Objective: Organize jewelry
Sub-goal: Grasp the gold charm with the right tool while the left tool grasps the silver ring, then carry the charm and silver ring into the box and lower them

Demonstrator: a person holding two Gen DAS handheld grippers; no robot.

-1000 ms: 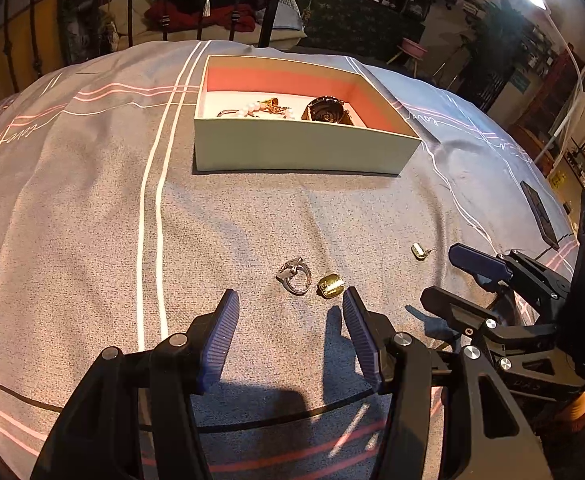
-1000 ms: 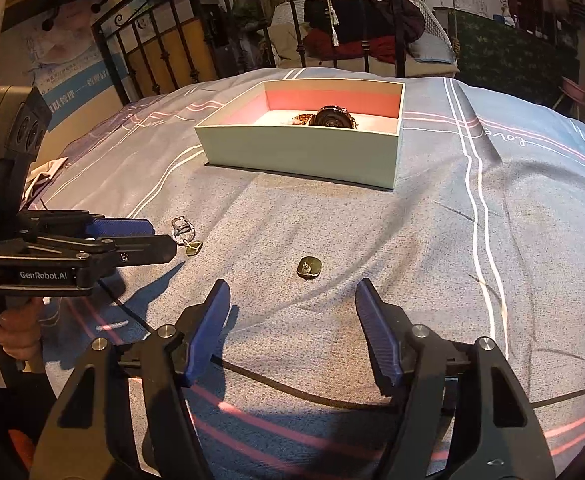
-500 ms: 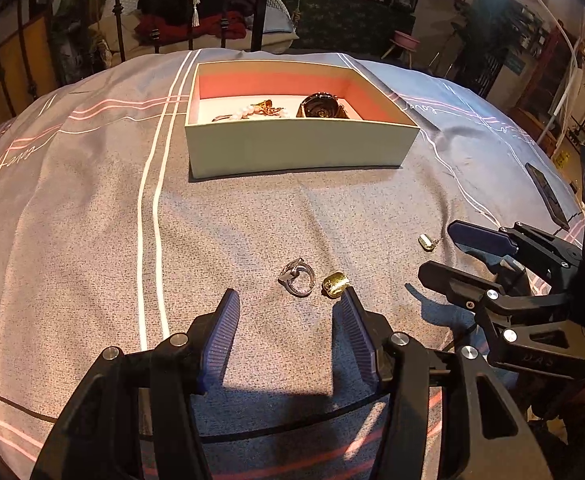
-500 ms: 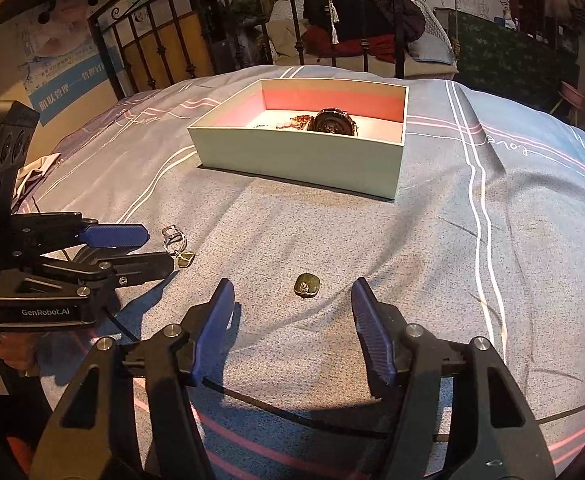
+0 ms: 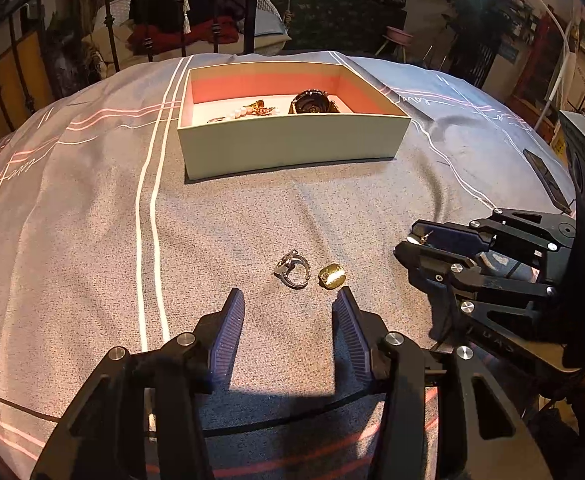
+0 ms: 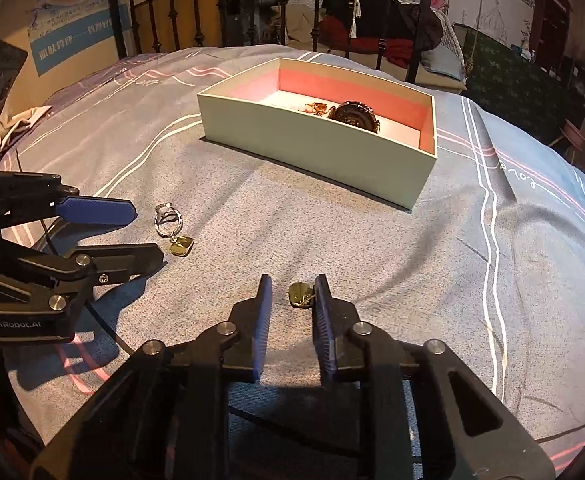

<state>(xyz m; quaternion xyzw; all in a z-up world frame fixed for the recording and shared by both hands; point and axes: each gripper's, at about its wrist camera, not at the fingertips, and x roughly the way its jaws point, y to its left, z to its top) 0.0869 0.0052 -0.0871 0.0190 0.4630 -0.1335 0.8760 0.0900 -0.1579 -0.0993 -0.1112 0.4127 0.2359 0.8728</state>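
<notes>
Left wrist view: left gripper [image 5: 288,300] low over the grey bedspread [image 5: 72,240], jaws wide apart, nothing between them. Silver ring [image 5: 292,270] and gold earring [image 5: 332,276] lie side by side just past its fingertips. Open box [image 5: 292,144] farther back holds a watch [image 5: 312,102] and pearls [image 5: 238,113].

Right wrist view: right gripper [image 6: 292,292], jaws narrowed around a second gold earring [image 6: 301,295] on the bedspread; full clamping cannot be told.
</notes>
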